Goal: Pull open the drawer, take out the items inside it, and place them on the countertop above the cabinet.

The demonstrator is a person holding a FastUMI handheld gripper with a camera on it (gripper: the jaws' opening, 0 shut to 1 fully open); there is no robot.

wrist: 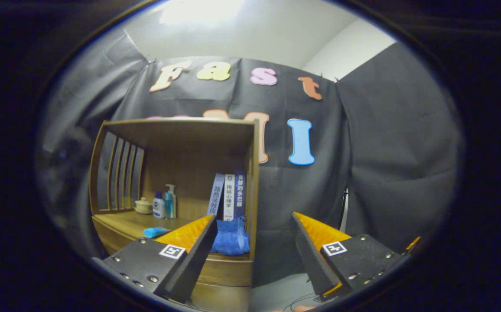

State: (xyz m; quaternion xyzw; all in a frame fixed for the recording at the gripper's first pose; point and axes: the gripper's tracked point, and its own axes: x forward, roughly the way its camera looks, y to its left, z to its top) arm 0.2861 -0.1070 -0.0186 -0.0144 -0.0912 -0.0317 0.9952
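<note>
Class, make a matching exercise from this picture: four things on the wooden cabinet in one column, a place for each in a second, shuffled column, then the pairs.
Things:
1. books
2. blue cloth
3. small jar
4. blue tube

Places:
A. lying flat on the countertop, by the left finger
B. upright against the right side panel
C. far left, beside the bottles
D. bunched below the books

The gripper is open, holding nothing.

Pairs: 1-B, 2-D, 3-C, 4-A

Black cloth wall (385, 151), white ceiling (250, 34) w/ bright light.
</note>
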